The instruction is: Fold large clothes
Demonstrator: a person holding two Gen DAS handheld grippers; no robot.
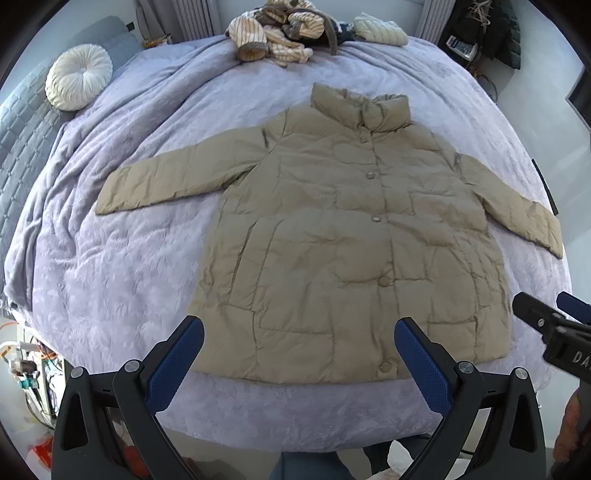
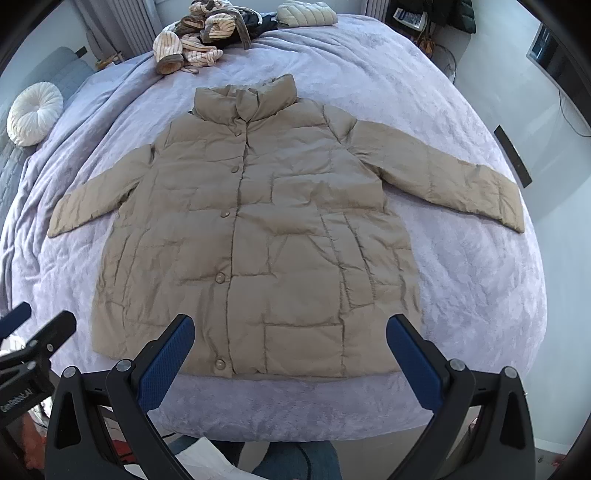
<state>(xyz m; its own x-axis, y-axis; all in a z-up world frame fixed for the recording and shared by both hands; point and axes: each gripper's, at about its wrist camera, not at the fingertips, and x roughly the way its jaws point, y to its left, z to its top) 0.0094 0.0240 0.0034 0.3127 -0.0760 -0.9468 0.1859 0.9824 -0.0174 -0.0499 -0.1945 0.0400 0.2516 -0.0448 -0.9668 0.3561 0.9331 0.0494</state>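
A beige quilted puffer jacket (image 1: 332,229) (image 2: 258,229) lies flat and buttoned on a lavender bed cover (image 1: 129,277) (image 2: 480,277), collar at the far side, both sleeves spread outward. My left gripper (image 1: 299,332) hovers open above the jacket's hem, nothing between its blue pads (image 1: 177,362). My right gripper (image 2: 290,328) is likewise open over the hem, a bit further right. In the left wrist view the right gripper (image 1: 546,317) shows at the right edge; in the right wrist view the left gripper (image 2: 33,325) shows at the left edge.
A heap of striped cream clothes (image 1: 280,33) (image 2: 199,40) and a folded pale quilted garment (image 1: 380,29) (image 2: 306,13) lie at the far side of the bed. A round white cushion (image 1: 77,75) (image 2: 35,112) rests at the far left. The bed's near edge is just below the hem.
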